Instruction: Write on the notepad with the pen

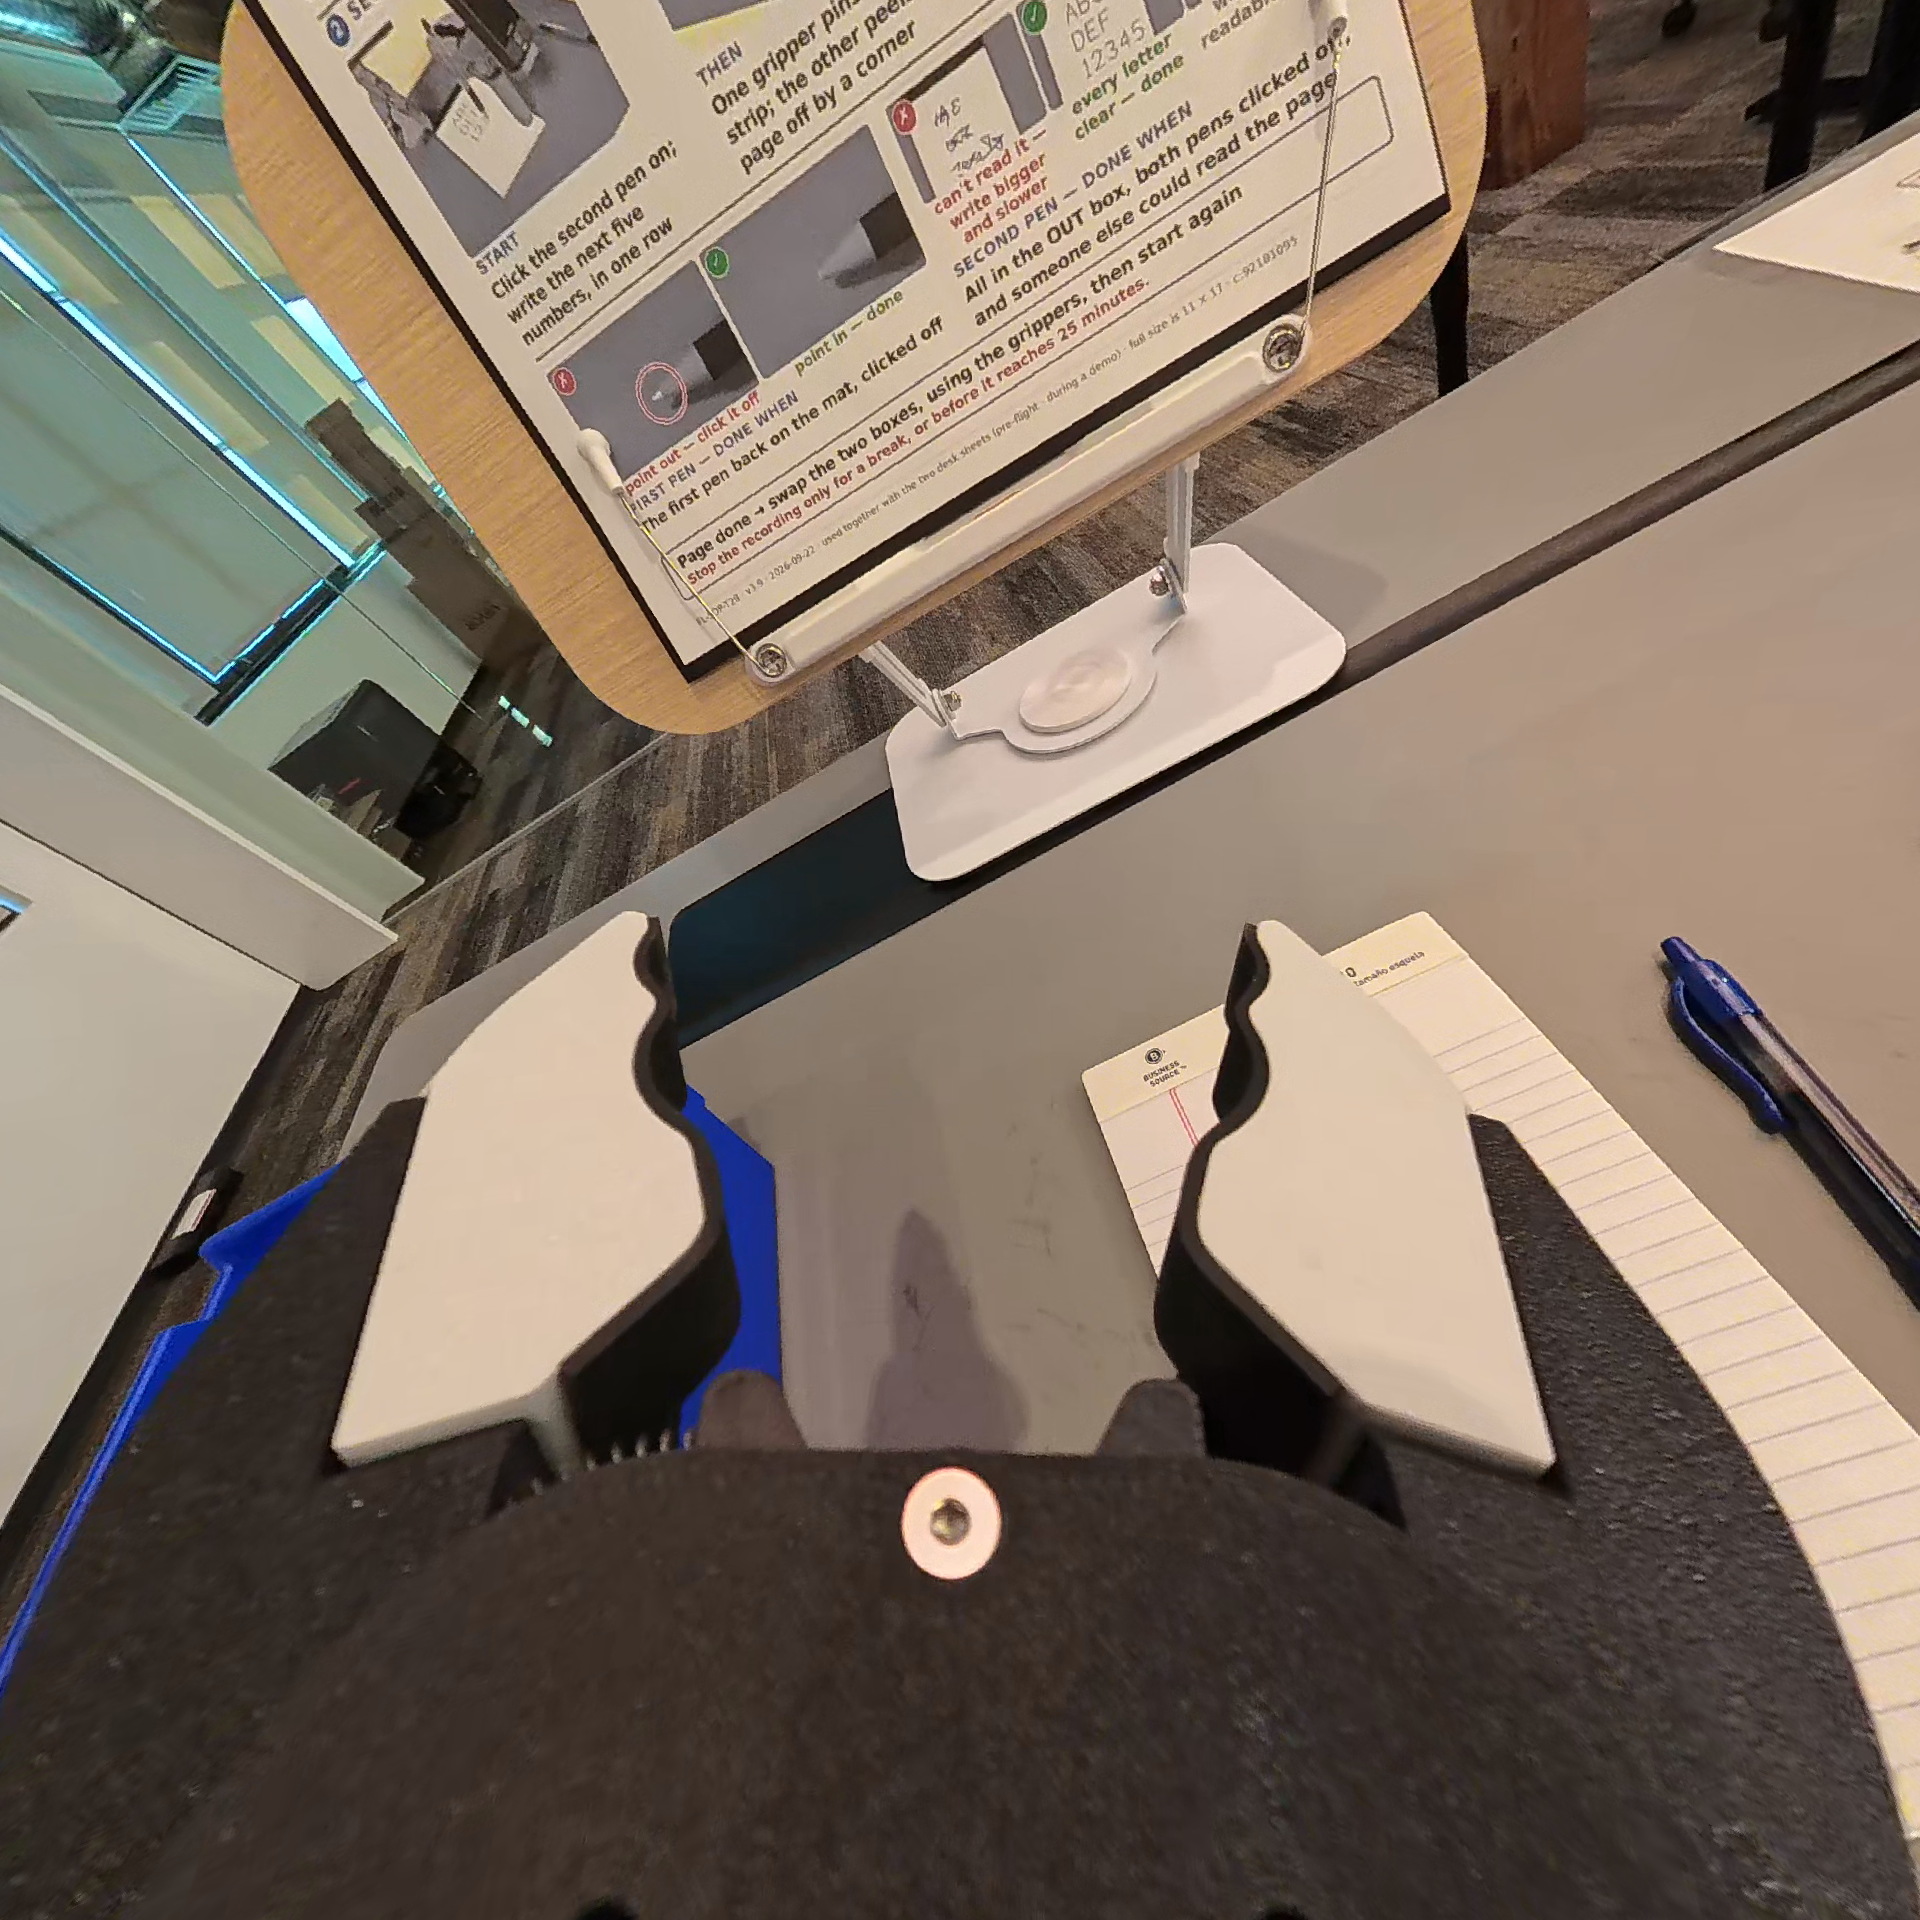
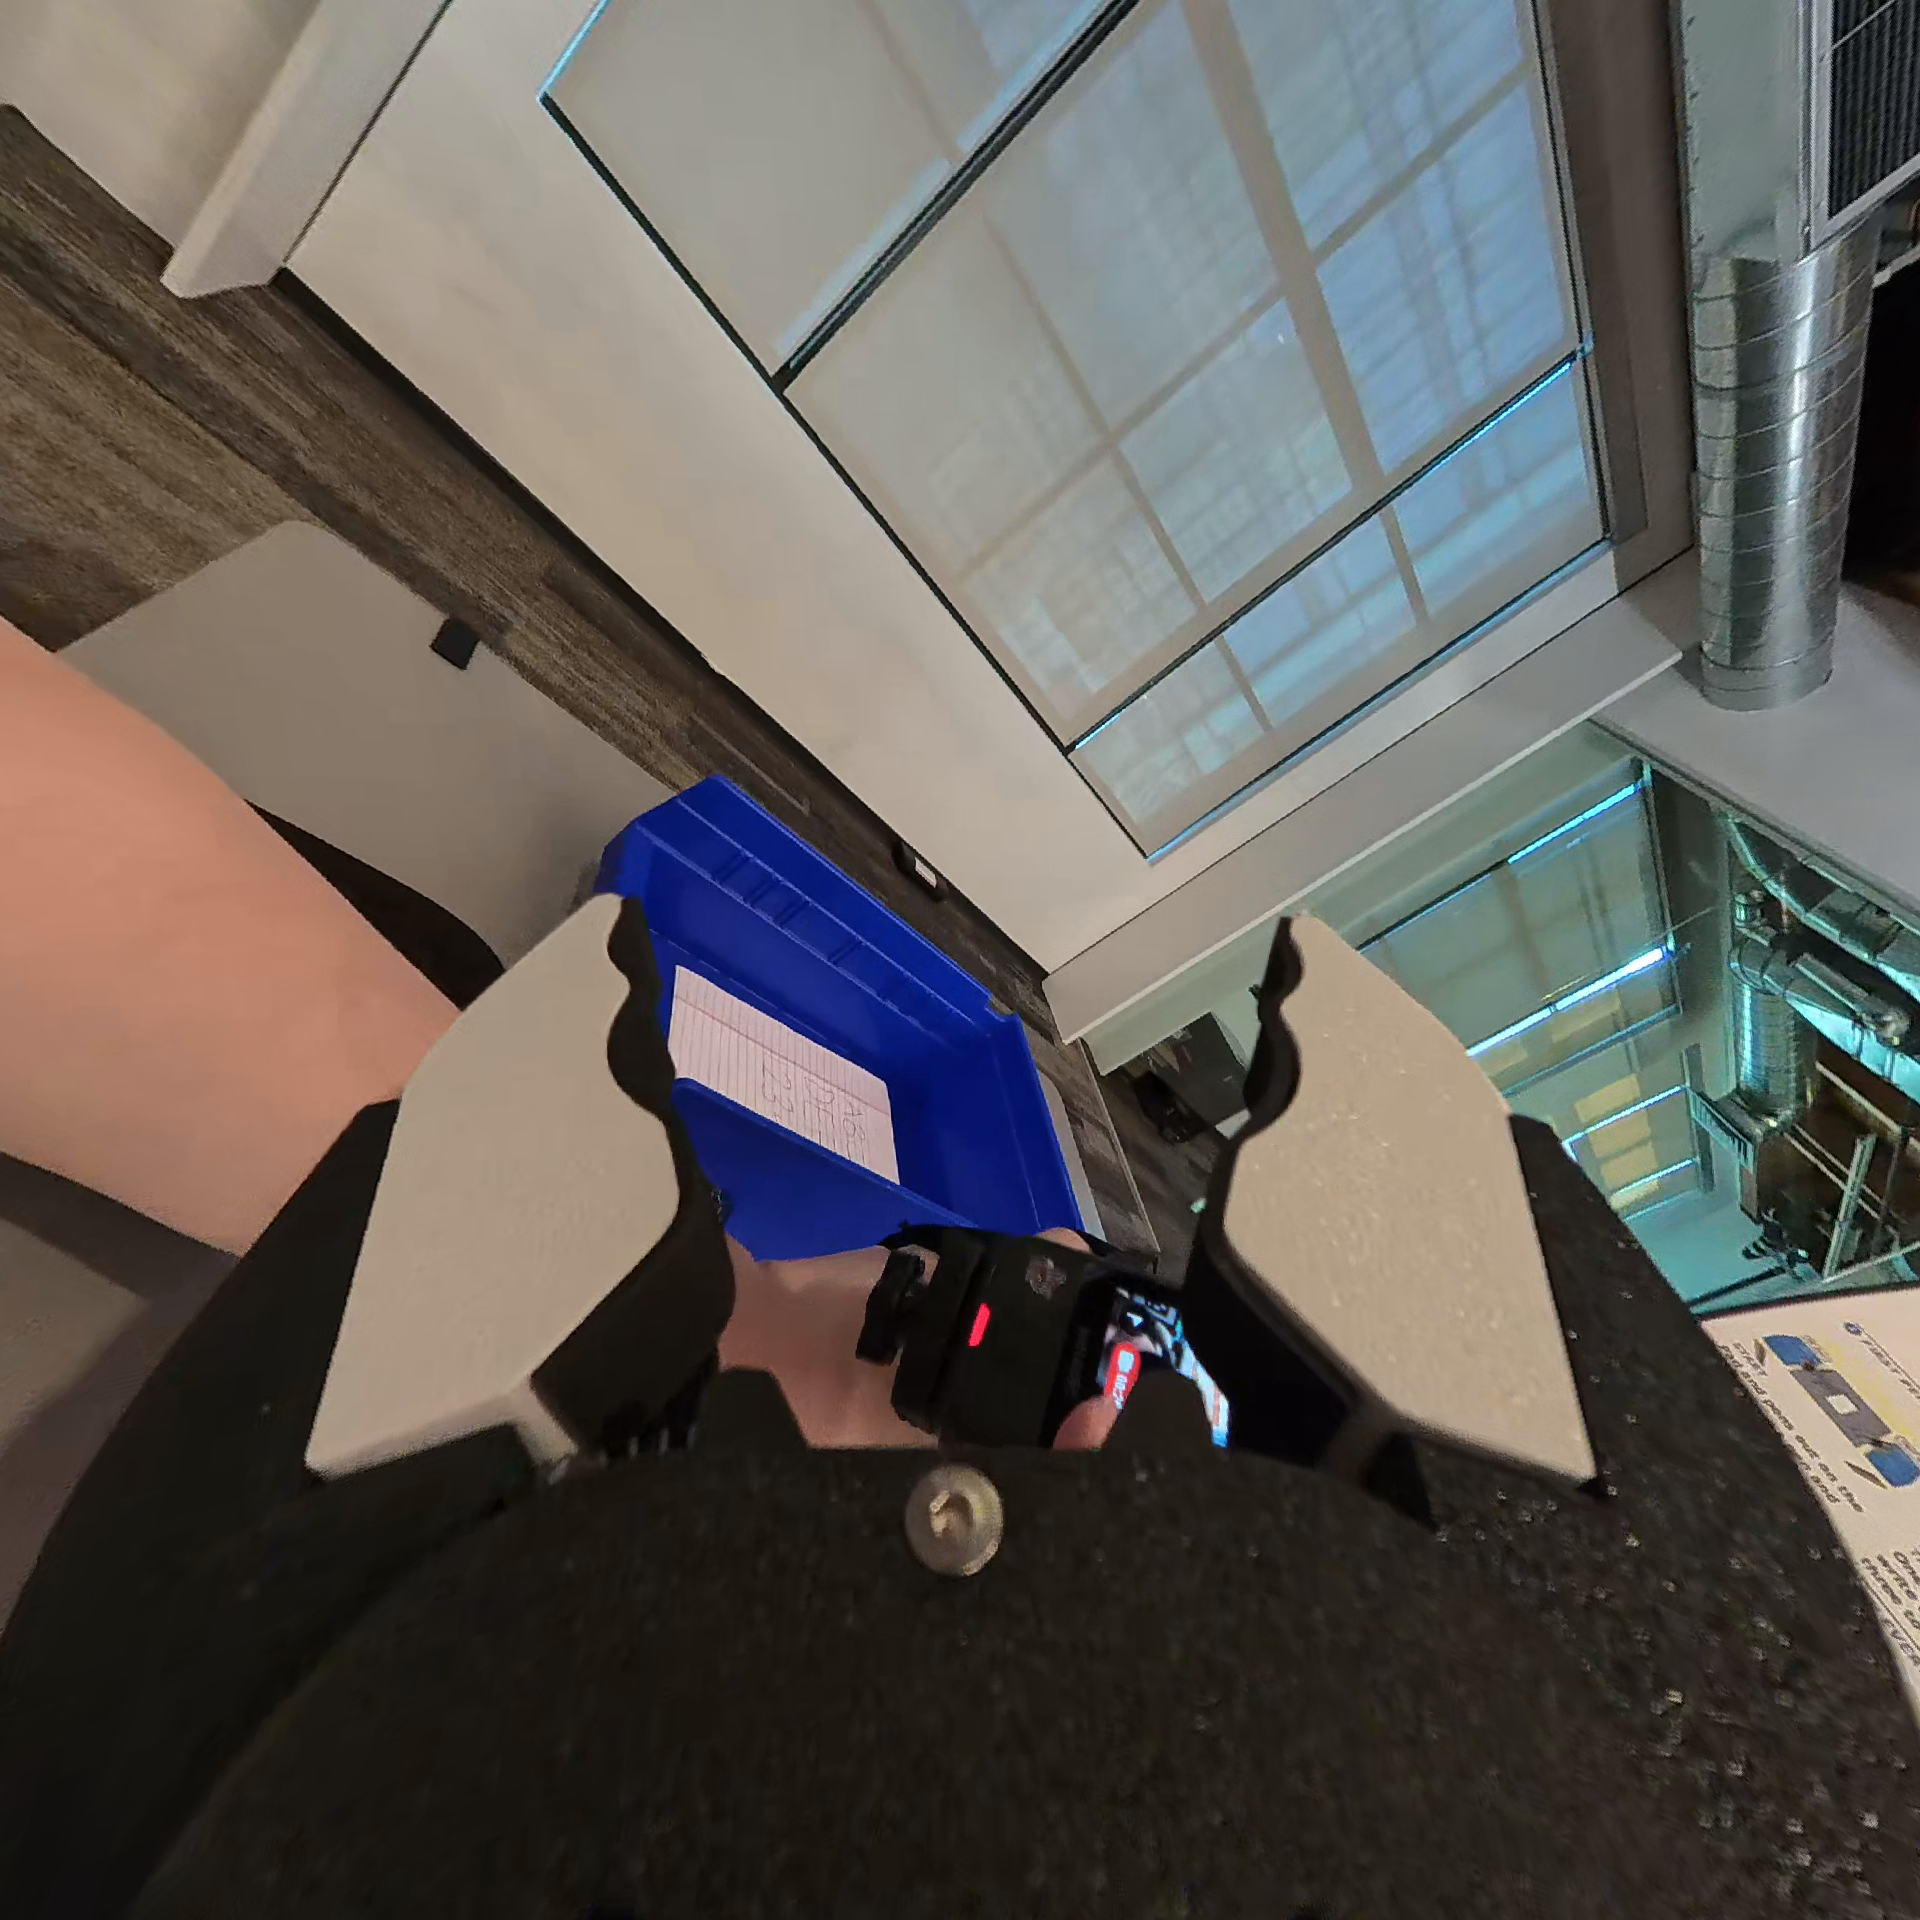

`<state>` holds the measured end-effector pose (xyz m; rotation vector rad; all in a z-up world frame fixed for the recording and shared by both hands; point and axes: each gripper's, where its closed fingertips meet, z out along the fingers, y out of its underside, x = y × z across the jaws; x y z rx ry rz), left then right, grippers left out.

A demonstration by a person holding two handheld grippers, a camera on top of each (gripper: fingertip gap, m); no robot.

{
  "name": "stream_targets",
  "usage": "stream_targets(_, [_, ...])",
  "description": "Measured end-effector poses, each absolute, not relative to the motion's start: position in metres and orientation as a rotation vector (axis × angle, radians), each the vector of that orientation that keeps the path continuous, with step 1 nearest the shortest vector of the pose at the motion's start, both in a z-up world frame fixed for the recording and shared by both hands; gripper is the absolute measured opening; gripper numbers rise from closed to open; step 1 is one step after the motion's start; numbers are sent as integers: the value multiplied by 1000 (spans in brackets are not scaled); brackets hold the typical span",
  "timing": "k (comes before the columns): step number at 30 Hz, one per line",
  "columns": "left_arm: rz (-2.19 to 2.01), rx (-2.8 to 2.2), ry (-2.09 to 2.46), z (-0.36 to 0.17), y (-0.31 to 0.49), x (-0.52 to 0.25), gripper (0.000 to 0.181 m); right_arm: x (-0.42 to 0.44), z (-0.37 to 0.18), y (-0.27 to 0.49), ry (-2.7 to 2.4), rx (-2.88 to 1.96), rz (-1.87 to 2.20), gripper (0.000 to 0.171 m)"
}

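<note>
While both claws are gaping empty, the left claw (image 1: pixel 951 997) is hovering over the table (image 1: pixel 1558 727) beside the notepad (image 1: pixel 1621 1226), the pen (image 1: pixel 1797 1101) lying just right of it, ungrasped; picking it up probably comes next. Only the right claw (image 2: pixel 951 987) is showing a blue bin (image 2: pixel 935 1174) holding a sheet (image 2: pixel 790 1081).

Both grippers' fingers (image 1: pixel 540 1174) (image 2: pixel 520 1174) spread, empty.

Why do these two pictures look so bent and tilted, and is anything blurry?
Left wrist view: the wide lens bows the table edge; the notepad and pen look sharp; a soft shadow lies between the left claw's fingers. Right wrist view: strongly tilted, window frames curved, the forearm soft-edged.
</note>
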<state>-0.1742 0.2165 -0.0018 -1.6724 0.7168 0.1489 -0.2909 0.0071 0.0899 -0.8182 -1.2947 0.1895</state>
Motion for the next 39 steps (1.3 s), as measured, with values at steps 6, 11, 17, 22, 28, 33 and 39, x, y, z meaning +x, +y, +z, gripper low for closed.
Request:
stream_targets(6, [153,-1671,719,-2,217,-174,101,-292,89,13,-1289,-832,177,107])
stream_targets(11, [155,-1685,727,-7,219,-174,100,-292,90,6,-1293,-807,168,106])
stream_targets(17, [131,-1681,719,-3,219,-175,100,-278,113,-13,-1250,-761,170,105])
stream_targets(22, [80,-1676,696,4,217,-176,100,-233,129,9,-1166,-831,114,103])
stream_targets(28, [99,-1668,689,9,217,-176,100,-217,125,18,-1162,-901,119,104])
stream_targets(33, [192,-1660,702,7,220,-181,100,-256,105,-1,-1288,-847,130,104])
stream_targets(39, [229,-1650,711,7,221,-183,99,-280,91,8,-1332,-856,148,105])
